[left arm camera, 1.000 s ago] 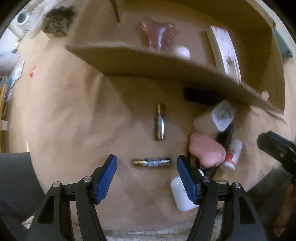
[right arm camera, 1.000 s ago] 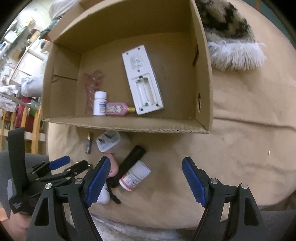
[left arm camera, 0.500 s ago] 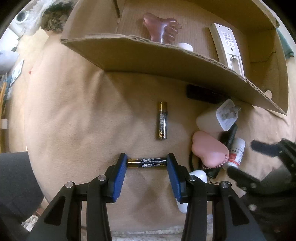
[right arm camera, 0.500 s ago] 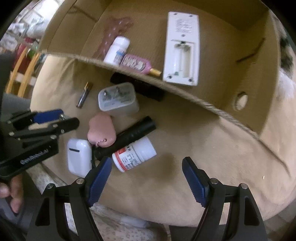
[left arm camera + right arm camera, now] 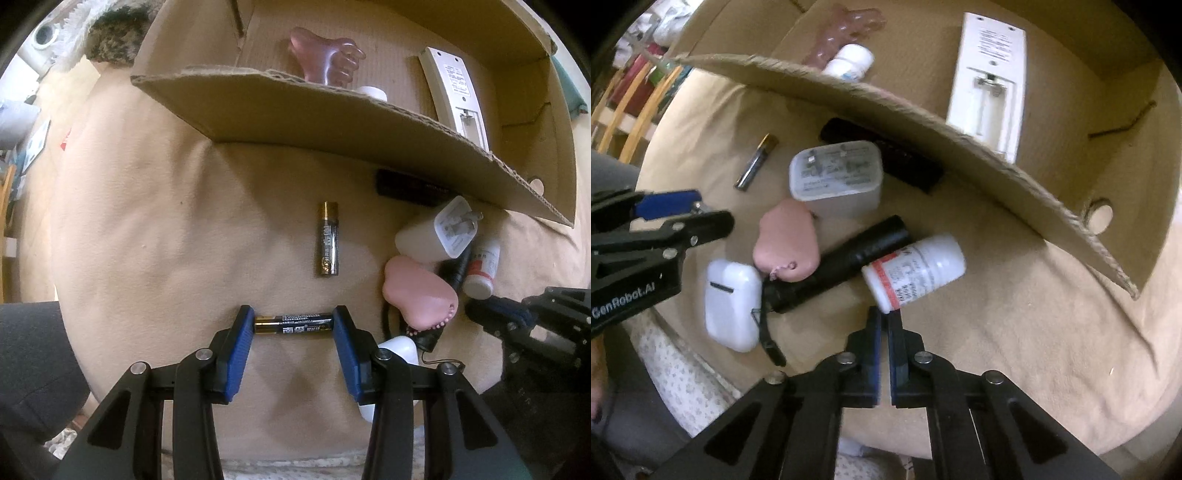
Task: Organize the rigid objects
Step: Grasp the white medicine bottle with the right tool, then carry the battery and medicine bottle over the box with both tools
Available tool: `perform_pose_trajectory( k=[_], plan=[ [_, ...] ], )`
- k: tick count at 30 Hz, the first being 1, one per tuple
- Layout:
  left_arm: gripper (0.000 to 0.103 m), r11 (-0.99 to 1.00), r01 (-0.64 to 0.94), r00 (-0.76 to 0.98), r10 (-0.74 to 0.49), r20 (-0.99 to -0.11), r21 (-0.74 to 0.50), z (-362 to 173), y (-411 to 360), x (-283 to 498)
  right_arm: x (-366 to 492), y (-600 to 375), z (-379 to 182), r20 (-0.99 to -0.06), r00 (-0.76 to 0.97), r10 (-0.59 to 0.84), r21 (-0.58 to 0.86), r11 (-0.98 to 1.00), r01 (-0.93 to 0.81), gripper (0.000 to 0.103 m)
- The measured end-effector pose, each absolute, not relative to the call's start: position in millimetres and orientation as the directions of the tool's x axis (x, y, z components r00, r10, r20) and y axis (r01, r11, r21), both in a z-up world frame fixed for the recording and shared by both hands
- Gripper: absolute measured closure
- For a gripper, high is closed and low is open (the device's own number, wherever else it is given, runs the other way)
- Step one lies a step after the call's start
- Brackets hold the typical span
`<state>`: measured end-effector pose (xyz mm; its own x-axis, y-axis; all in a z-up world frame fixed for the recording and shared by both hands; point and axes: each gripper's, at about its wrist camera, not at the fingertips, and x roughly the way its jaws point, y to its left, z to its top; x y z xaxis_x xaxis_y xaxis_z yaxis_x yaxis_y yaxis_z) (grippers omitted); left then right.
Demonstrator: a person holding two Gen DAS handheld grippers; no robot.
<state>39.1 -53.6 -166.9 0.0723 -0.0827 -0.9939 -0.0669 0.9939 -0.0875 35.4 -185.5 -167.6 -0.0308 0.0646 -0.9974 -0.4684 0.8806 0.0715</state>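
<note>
Left gripper (image 5: pixel 294 325) clamped end to end on nearer battery (image 5: pixel 294 325), long axis crosswise between the pads, on the beige cover short of the cardboard box (image 5: pixel 332 118).
Narrowed from wide open a second ago; right gripper (image 5: pixel 885 328) likewise pinched nearly closed, empty, tips touching the pill bottle (image 5: pixel 916 271).

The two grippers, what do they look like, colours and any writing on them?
Both the left gripper and the right gripper have black angular linkage arms with silver rivets and blue finger pads. White "GenRobot.AI" lettering shows on the left gripper's body. No cables visible.
</note>
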Motion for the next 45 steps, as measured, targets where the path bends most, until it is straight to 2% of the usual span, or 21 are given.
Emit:
perform_pose_trajectory(
  k=[6, 10, 12, 13, 14, 18, 24, 35, 45],
  plan=[
    [0.063, 0.990, -0.099, 0.072, -0.092, -0.993, -0.099, -165, -46, 40, 41, -196, -171, -0.994, -0.057, 0.095, 0.110, 0.899, -0.424, 0.097],
    [0.063, 0.990, -0.099, 0.067, -0.097, -0.993, -0.104, -166, -44, 40, 47, -206, -171, -0.998, -0.032, 0.059, 0.067, 0.898, -0.434, 0.071],
    [0.063, 0.990, -0.100, 0.060, -0.096, -0.994, -0.102, -167, -43, 42, 51, -207, -170, -0.998, -0.023, 0.058, 0.062, 0.877, -0.477, 0.061],
    [0.063, 0.990, -0.101, 0.058, -0.096, -0.994, -0.102, -167, -43, 43, 51, -203, -169, -0.999, -0.011, 0.049, 0.048, 0.858, -0.511, 0.052],
    [0.063, 0.989, -0.102, 0.057, -0.097, -0.994, -0.103, -168, -42, 44, 54, -199, -168, -0.999, 0.010, 0.031, 0.021, 0.835, -0.550, 0.049],
    [0.063, 0.990, -0.102, 0.055, -0.094, -0.994, -0.100, -170, -44, 47, 60, -183, -166, -0.999, 0.053, 0.008, -0.030, 0.739, -0.673, 0.049],
    [0.063, 0.988, -0.110, 0.053, -0.100, -0.994, -0.105, -171, -45, 51, 64, -173, -178, -1.000, 0.013, 0.003, -0.007, 0.660, -0.751, 0.049],
    [0.063, 0.991, -0.089, 0.056, -0.093, -0.994, -0.097, -172, -48, 54, 73, -183, -173, -0.999, 0.003, 0.050, 0.034, 0.717, -0.696, 0.051],
    [0.063, 0.996, -0.069, 0.128, -0.054, -0.990, -0.064, -146, -46, 35, 48, -209, -107, -0.984, 0.083, 0.156, 0.080, 0.812, -0.579, 0.051]
  ],
)
